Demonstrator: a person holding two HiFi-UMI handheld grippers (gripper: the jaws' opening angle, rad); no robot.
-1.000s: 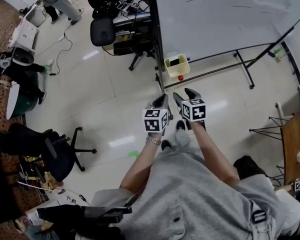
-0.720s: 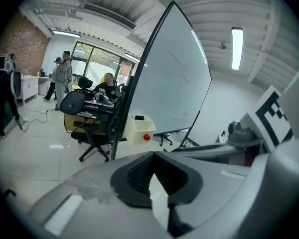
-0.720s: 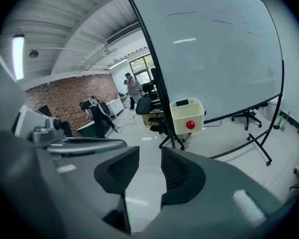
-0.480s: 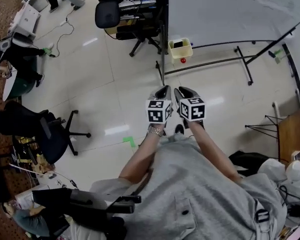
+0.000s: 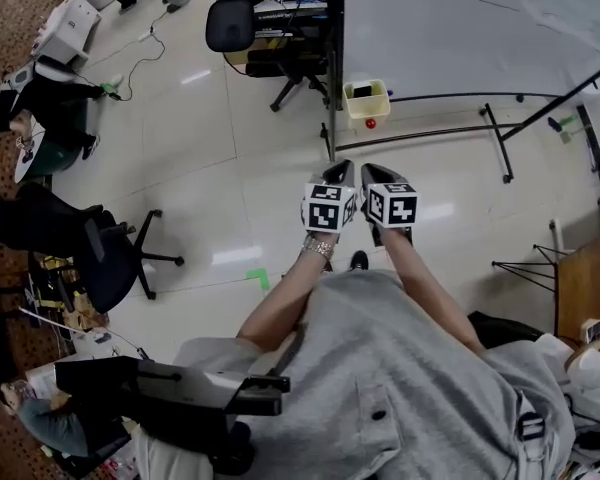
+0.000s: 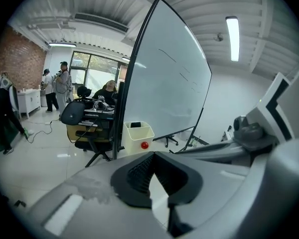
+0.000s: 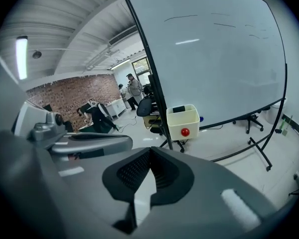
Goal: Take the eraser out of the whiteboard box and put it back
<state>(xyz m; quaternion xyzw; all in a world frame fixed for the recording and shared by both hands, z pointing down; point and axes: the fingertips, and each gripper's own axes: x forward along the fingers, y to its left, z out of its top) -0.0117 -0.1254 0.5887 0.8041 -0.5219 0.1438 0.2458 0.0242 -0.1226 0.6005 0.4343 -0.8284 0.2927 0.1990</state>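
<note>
A pale yellow whiteboard box (image 5: 366, 101) hangs at the lower left corner of the whiteboard (image 5: 460, 28), with a red knob (image 5: 371, 123) on its front. The black eraser (image 5: 361, 90) lies inside it. From the right gripper view the box (image 7: 183, 121) and eraser (image 7: 178, 109) are ahead, well out of reach. They look the same from the left gripper view, box (image 6: 138, 136) and eraser (image 6: 135, 125). My left gripper (image 5: 343, 175) and right gripper (image 5: 372, 175) are side by side above the floor, short of the box. Both are shut and hold nothing.
The whiteboard stand's legs (image 5: 495, 138) spread across the floor to the right. A black office chair (image 5: 230, 25) and a cluttered desk stand behind the board's left edge. Another chair (image 5: 90, 258) is at the left, a wooden table (image 5: 585, 288) at the right. People stand far off.
The right gripper's jaws have closed from wide open. Both grippers have moved forward toward the box, and the view has shifted closer to the whiteboard.
</note>
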